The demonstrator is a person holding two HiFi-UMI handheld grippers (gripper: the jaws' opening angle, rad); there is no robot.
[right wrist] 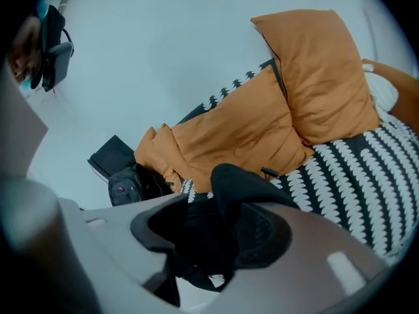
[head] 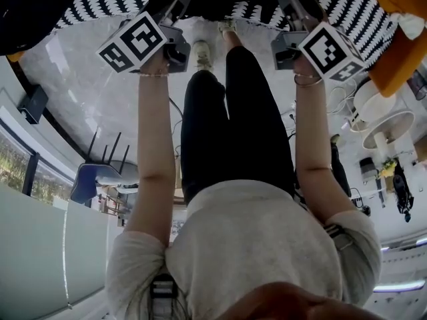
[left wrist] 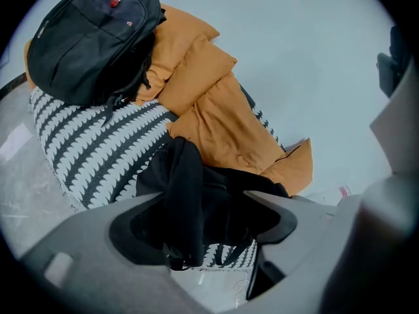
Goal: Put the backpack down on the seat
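Black soft fabric makes this backpack [left wrist: 229, 191] floppy and, I judge, rather light, so it will sag when lifted. The straps are the best place to take it, and it lies on the black-and-white patterned seat [left wrist: 85, 156], just beside the orange cushions [left wrist: 216, 110]. Your left claw [left wrist: 206, 205] and right claw [right wrist: 222, 208] both stand wide open with a strap hanging loose between the jaws of each, and your arms reach forward with the claws slanting down.
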